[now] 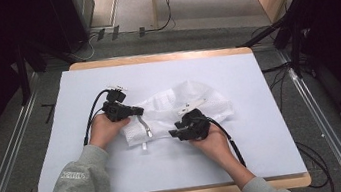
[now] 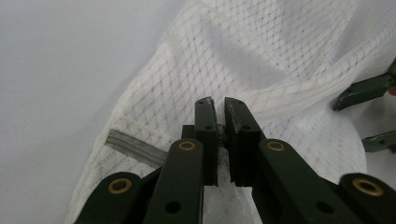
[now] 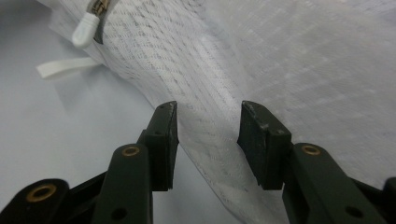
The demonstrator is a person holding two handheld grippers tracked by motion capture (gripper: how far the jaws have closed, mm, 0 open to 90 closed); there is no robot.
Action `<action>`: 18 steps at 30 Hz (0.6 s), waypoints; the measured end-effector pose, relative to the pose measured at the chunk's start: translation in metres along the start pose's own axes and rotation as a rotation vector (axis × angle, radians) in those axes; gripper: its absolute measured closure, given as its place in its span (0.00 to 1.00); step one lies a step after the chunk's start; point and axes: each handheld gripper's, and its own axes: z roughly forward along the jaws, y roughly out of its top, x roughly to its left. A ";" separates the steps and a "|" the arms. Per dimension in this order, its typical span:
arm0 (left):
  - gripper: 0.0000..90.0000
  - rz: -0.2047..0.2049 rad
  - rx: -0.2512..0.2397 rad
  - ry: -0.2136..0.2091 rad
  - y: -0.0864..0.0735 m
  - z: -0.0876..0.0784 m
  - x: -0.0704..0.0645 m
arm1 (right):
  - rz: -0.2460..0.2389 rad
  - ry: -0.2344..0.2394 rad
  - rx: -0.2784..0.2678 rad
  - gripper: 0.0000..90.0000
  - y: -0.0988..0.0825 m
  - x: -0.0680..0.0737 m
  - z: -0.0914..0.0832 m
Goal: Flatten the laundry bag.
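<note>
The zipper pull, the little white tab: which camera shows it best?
The right gripper view: the white zipper pull is big and sharp at the top left, on the mesh bag. The high view shows it tiny. The left gripper view shows zipper teeth, not the pull.

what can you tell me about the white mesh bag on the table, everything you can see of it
The white mesh bag is a thin, see-through net fabric with a diamond weave, lying crumpled and partly flattened near the middle of the white table cover. A grey zipper runs along one edge, with a white pull tab and a white ribbon loop beside it. The left gripper pinches a fold of it near the zipper; the right gripper has open fingers straddling a raised fold without pressing it.
</note>
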 end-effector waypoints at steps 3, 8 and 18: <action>0.94 0.007 0.000 -0.005 0.000 -0.001 0.000 | -0.032 -0.026 -0.002 0.76 0.000 0.006 0.006; 0.92 0.000 -0.017 -0.012 0.000 -0.007 0.001 | -0.037 -0.048 -0.002 1.00 0.000 0.011 0.008; 0.85 0.011 -0.101 -0.002 0.003 -0.046 0.000 | 0.013 0.085 0.005 1.00 0.009 0.013 -0.026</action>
